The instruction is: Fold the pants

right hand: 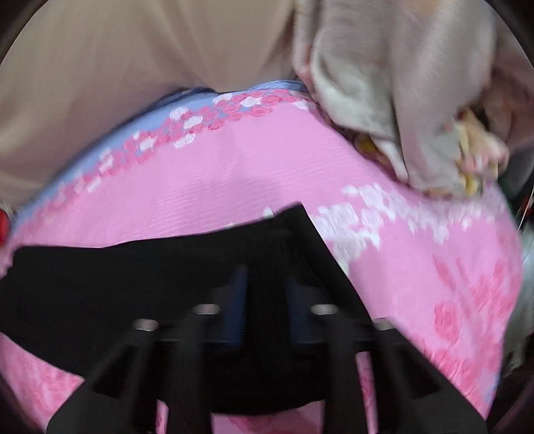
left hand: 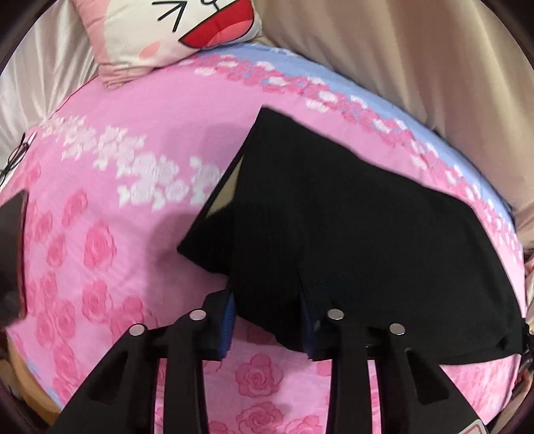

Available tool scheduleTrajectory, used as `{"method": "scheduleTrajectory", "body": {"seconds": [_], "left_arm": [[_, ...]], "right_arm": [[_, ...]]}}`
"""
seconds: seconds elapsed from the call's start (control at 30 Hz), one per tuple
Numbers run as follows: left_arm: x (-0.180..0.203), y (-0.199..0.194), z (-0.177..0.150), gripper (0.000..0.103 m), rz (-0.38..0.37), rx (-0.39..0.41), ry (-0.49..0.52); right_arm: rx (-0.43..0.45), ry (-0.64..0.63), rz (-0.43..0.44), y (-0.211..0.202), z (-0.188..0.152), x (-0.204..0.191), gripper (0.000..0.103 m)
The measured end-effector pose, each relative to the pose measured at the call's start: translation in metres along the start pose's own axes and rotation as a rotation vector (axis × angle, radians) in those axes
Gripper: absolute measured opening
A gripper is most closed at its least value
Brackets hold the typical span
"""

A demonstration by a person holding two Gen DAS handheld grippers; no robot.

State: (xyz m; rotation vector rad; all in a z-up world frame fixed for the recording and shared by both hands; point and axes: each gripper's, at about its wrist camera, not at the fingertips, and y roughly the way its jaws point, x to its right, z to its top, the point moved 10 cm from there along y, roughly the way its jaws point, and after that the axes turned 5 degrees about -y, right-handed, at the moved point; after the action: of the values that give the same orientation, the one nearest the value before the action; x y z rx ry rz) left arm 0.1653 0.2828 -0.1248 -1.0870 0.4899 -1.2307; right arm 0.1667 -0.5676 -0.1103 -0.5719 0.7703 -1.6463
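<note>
Black pants (left hand: 350, 233) lie partly folded on a pink rose-print bedsheet (left hand: 116, 233). In the left wrist view my left gripper (left hand: 267, 320) has its blue-padded jaws apart, with the near edge of the pants between them, raised off the sheet. In the blurred right wrist view my right gripper (right hand: 263, 307) also has its jaws apart over the black pants (right hand: 133, 283), with cloth lying between and under the fingers. The far corner of the pants points toward the bed's blue border.
A cartoon-face cushion (left hand: 173, 30) lies at the head of the bed. Beige curtain (left hand: 417, 66) hangs behind. A crumpled pale blanket (right hand: 400, 100) sits on the bed's right side. A dark object (left hand: 13, 253) and glasses (left hand: 16, 157) are at the left edge.
</note>
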Motion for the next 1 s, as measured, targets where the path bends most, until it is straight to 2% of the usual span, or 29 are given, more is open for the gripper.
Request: {"method": "scheduleTrajectory", "body": {"seconds": [0.1,0.13,0.17,0.23,0.27,0.3,0.33,0.37,0.4,0.43,0.5,0.57,0.6,0.63,0.67,0.7,0.77,0.8,0.83,0.87,0.9,0.93,1.0], "left_arm": [[0.003,-0.028,0.024,0.028,-0.027,0.075,0.028],[0.000,-0.035,0.031,0.028,-0.020,0.100,0.030],[-0.006,-0.038,0.037,0.027,0.005,0.119,0.027],[-0.023,-0.022,0.038,0.027,0.034,0.069,0.012],[-0.029,-0.011,0.034,0.027,0.047,0.039,0.003],[-0.038,0.006,0.026,0.028,0.063,-0.011,-0.006],[-0.042,0.011,0.022,0.031,0.063,-0.011,-0.014],[-0.041,0.006,0.024,0.031,0.058,0.022,-0.016],[-0.040,0.000,0.023,0.031,0.053,0.033,-0.014],[-0.036,-0.009,0.023,0.032,0.050,0.049,-0.011],[-0.027,-0.031,0.030,0.032,0.062,0.102,0.023],[-0.029,-0.049,0.039,0.034,0.148,0.162,0.043],[-0.038,-0.061,0.047,0.038,0.242,0.199,0.045],[-0.046,-0.068,0.052,0.045,0.295,0.219,0.022],[-0.055,-0.077,0.059,0.045,0.337,0.245,-0.011],[-0.056,-0.081,0.061,0.045,0.335,0.258,-0.023],[-0.040,-0.088,0.062,0.045,0.260,0.273,-0.005],[-0.021,-0.086,0.058,0.045,0.220,0.265,0.034],[-0.005,-0.082,0.054,0.050,0.193,0.260,0.062],[0.013,-0.075,0.048,0.068,0.161,0.251,0.089],[0.034,-0.061,0.038,0.077,0.126,0.225,0.111],[0.045,-0.053,0.027,0.084,0.106,0.203,0.123],[0.070,-0.022,0.003,0.084,0.062,0.124,0.150]], "right_arm": [[0.162,0.000,-0.039,-0.041,0.034,0.007,0.012],[0.155,-0.022,-0.089,-0.038,0.036,0.017,0.013],[0.099,-0.029,-0.111,-0.022,0.028,0.027,0.013],[-0.027,-0.007,-0.125,0.014,0.004,0.043,0.017],[-0.101,-0.004,-0.191,0.031,-0.015,0.057,0.017],[-0.104,0.010,-0.209,0.033,-0.021,0.061,0.020],[-0.060,0.058,-0.179,0.027,-0.023,0.063,0.020],[-0.035,0.098,-0.152,0.021,-0.024,0.065,0.020],[0.001,0.156,-0.124,0.010,-0.024,0.069,0.028],[0.035,0.197,-0.115,-0.002,-0.025,0.072,0.040],[0.086,0.190,-0.092,-0.027,-0.024,0.062,0.042],[0.107,0.135,-0.084,-0.046,-0.021,0.043,0.045],[0.126,0.096,-0.088,-0.057,-0.023,0.031,0.058],[0.137,0.075,-0.102,-0.064,-0.024,0.026,0.076],[0.145,0.060,-0.126,-0.069,-0.026,0.023,0.082],[0.139,0.054,-0.147,-0.071,-0.033,0.022,0.083],[0.089,0.099,-0.134,-0.068,-0.045,0.020,0.083],[0.069,0.124,-0.116,-0.066,-0.050,0.020,0.080],[0.050,0.152,-0.082,-0.061,-0.054,0.017,0.073],[0.040,0.158,-0.063,-0.057,-0.055,0.014,0.071],[0.025,0.155,-0.048,-0.051,-0.057,0.007,0.071],[0.006,0.157,-0.044,-0.045,-0.059,0.002,0.071],[-0.017,0.193,0.012,-0.041,-0.067,-0.014,0.065]]}}
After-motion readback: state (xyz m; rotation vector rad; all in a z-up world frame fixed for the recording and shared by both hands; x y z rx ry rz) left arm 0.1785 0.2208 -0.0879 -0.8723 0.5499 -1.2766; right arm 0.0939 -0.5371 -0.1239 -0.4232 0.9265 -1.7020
